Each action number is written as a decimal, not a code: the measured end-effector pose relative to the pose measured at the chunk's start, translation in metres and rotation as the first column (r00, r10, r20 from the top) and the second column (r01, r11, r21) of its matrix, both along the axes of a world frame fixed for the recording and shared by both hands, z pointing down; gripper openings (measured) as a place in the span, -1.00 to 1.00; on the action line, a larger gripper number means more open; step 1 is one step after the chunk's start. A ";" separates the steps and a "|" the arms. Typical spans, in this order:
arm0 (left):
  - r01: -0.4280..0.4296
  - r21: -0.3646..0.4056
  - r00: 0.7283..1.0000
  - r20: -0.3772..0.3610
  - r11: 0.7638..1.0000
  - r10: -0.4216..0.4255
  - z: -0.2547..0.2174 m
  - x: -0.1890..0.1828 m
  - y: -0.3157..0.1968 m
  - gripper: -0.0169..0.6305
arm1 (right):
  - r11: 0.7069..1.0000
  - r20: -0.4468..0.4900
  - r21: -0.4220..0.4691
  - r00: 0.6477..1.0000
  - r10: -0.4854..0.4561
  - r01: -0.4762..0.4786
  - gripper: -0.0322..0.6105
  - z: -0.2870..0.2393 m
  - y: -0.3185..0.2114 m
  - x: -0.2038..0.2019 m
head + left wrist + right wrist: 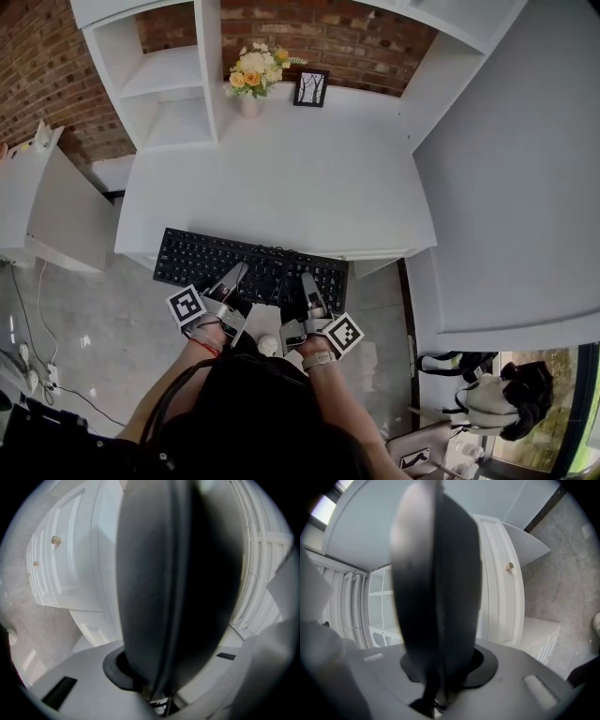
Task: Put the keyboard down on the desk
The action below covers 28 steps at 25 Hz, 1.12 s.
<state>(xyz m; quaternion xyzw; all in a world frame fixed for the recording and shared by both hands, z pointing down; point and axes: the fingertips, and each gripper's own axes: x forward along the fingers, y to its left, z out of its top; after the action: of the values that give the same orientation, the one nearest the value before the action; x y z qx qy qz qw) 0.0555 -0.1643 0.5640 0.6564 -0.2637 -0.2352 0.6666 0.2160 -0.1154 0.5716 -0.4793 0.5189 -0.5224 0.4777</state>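
**While both grippers clamp it, keyboard hangs at the desk's near edge, not yet down**

Left gripper (234, 276): jaws closed on the keyboard (199, 253), pinching its near long edge. In the left gripper view it sits edge-on as a dark slab between the grey jaws, filling the middle. Right gripper (307, 286): same grip on the same edge, off toward the left gripper's right.

Reading of the hold: one grip either side of the middle keeps the board level and stops it twisting. Gripping only the near edge leaves everything ahead of the jaws free to land flat.

Keyboard reaches forward from the jaws and overlaps the front edge of the desk (281, 178) in the head view. Can't tell whether its far side touches the top yet. My call: carry nearly over, set-down and release remain.

Ahead of the jaws, white desktop with nothing on it until the back wall. Well beyond the jaws there:
- vase (249, 105) holding yellow and white flowers (253, 70)
- picture frame (310, 87) just beside it, upright

Both are far enough back not to crowd the landing spot.

Shelf unit (169, 89), ahead and left of the left jaws: compartments that show hold nothing I can see. Gripper views show white cabinet fronts with knobs, shut; contents hidden.
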 end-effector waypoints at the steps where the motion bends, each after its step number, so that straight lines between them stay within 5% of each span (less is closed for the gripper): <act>1: 0.004 -0.005 1.000 0.001 1.000 -0.004 0.001 0.000 0.000 -0.75 | 1.000 0.003 -0.004 1.000 -0.003 0.003 -0.66 0.001 -0.001 0.000; 28: 0.044 -0.101 0.999 0.006 0.994 -0.043 0.018 0.008 -0.084 -0.75 | 0.995 0.033 -0.090 0.999 -0.043 0.046 -0.66 0.016 -0.092 0.008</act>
<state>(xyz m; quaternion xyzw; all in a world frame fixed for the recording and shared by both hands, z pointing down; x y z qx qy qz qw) 0.0637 -0.2483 0.5823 0.6164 -0.2908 -0.2347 0.6931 0.2244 -0.2071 0.5878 -0.4807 0.4978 -0.5632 0.4515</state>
